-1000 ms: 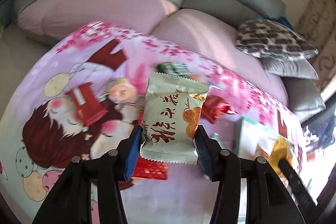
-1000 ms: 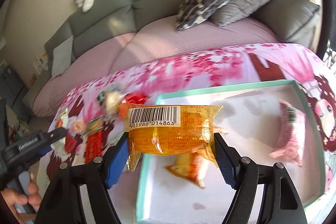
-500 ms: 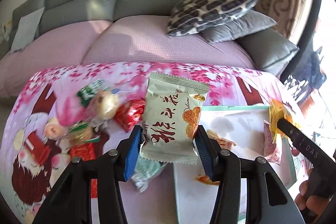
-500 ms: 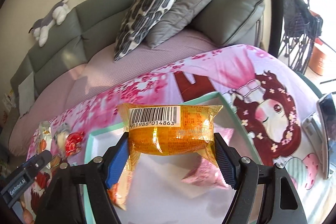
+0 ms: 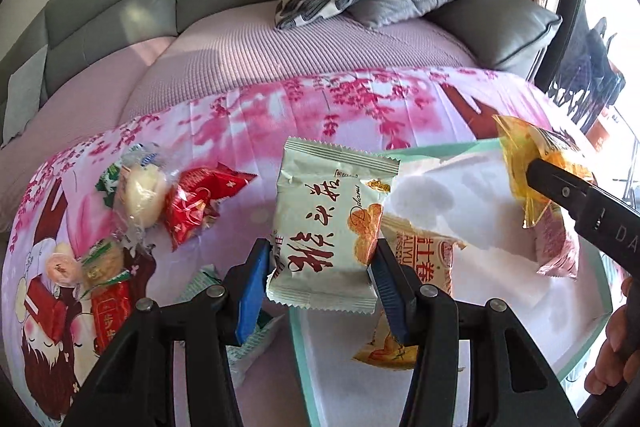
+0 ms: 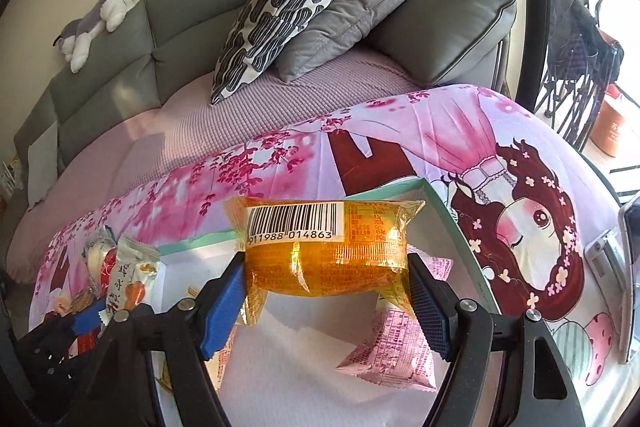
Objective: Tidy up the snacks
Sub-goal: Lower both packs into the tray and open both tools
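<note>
My left gripper (image 5: 322, 273) is shut on a pale green snack packet (image 5: 330, 227) with red lettering, held above the near left edge of a shallow white box with a mint rim (image 5: 440, 147). My right gripper (image 6: 326, 291) is shut on an orange packet (image 6: 326, 255) with a barcode, held over the same box (image 6: 448, 215). An orange-and-white wrapper (image 5: 420, 255) and a pink wrapper (image 6: 394, 351) lie inside the box. In the left wrist view, the right gripper's arm and its orange packet (image 5: 528, 163) show at the right.
Loose snacks lie on the pink cartoon cloth left of the box: a red wrapper (image 5: 196, 203), a clear-wrapped pastry (image 5: 140, 195), a red bar (image 5: 110, 311), a mint packet (image 5: 248, 339). A grey sofa with cushions (image 6: 280, 15) stands behind. A phone (image 6: 628, 267) lies far right.
Both grippers have swung to the right with their packets still held. The left one went from over the loose pile to the box's left edge; the right one moved farther along the box.
</note>
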Demonstrator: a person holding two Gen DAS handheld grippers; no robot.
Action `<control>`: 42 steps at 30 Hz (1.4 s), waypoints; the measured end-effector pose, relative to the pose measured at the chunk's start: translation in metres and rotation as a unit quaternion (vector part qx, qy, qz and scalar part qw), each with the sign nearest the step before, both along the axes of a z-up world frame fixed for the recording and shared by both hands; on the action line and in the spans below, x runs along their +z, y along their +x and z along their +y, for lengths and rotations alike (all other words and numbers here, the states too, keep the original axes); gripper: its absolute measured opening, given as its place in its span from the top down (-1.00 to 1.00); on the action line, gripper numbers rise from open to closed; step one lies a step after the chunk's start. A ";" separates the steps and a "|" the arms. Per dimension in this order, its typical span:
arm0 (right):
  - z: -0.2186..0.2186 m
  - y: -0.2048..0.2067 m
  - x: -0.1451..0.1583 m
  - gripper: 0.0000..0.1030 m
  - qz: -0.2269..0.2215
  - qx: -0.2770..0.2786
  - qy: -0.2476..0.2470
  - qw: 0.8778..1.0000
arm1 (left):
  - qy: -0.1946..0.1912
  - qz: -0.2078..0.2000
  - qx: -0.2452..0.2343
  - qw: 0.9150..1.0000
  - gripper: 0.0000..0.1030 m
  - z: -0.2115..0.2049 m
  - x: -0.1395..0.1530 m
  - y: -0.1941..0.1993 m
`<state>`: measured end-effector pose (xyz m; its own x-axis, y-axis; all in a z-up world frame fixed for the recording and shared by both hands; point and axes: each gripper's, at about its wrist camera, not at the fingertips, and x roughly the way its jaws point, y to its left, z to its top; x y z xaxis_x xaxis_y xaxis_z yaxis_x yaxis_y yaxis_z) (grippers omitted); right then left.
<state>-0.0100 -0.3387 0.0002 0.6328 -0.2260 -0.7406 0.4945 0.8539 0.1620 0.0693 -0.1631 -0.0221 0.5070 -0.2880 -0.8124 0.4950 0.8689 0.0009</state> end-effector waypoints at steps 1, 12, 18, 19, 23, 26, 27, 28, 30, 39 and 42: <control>0.000 0.002 -0.004 -0.52 0.006 0.001 0.001 1.000 | 0.000 0.007 -0.002 1.000 -0.03 -0.002 -0.003 0.001; 0.010 0.014 -0.022 -0.53 0.039 0.019 -0.019 0.999 | -0.009 0.055 -0.014 0.998 -0.04 -0.012 -0.022 -0.001; 0.015 0.019 -0.029 -0.56 0.053 0.028 -0.023 0.998 | -0.008 0.061 -0.017 0.998 -0.05 -0.014 -0.024 -0.003; 0.015 0.020 -0.030 -0.58 0.055 0.028 -0.020 0.998 | -0.006 0.060 -0.017 0.998 -0.06 -0.014 -0.024 -0.003; 0.013 0.020 -0.032 -0.67 0.053 0.024 -0.011 0.998 | 0.001 0.054 -0.016 0.998 -0.21 -0.015 -0.024 -0.003; 0.013 0.020 -0.030 -0.85 0.049 0.024 -0.008 0.999 | -0.003 0.057 -0.016 0.998 -0.29 -0.014 -0.022 -0.002; 0.013 0.020 -0.029 -0.91 0.047 0.025 -0.009 0.999 | -0.004 0.057 -0.017 0.998 -0.34 -0.014 -0.022 -0.002; 0.014 0.020 -0.028 -0.95 0.046 0.026 -0.011 0.999 | -0.005 0.056 -0.019 0.998 -0.38 -0.015 -0.021 -0.002; 0.016 0.020 -0.026 -1.00 0.045 0.027 -0.017 0.998 | -0.006 0.052 -0.024 0.998 -0.49 -0.016 -0.017 -0.004; 0.019 0.016 -0.011 -1.00 0.025 0.026 -0.031 0.999 | -0.026 0.031 -0.013 0.999 -0.85 -0.010 0.000 -0.005; 0.017 0.014 -0.010 -1.00 0.021 0.021 -0.029 0.999 | -0.022 0.027 -0.001 0.999 -0.98 -0.007 0.002 -0.004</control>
<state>0.0041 -0.3217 -0.0098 0.6105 -0.2430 -0.7538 0.4641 0.8810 0.0918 0.0652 -0.1703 -0.0199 0.4618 -0.3255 -0.8251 0.4947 0.8666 -0.0650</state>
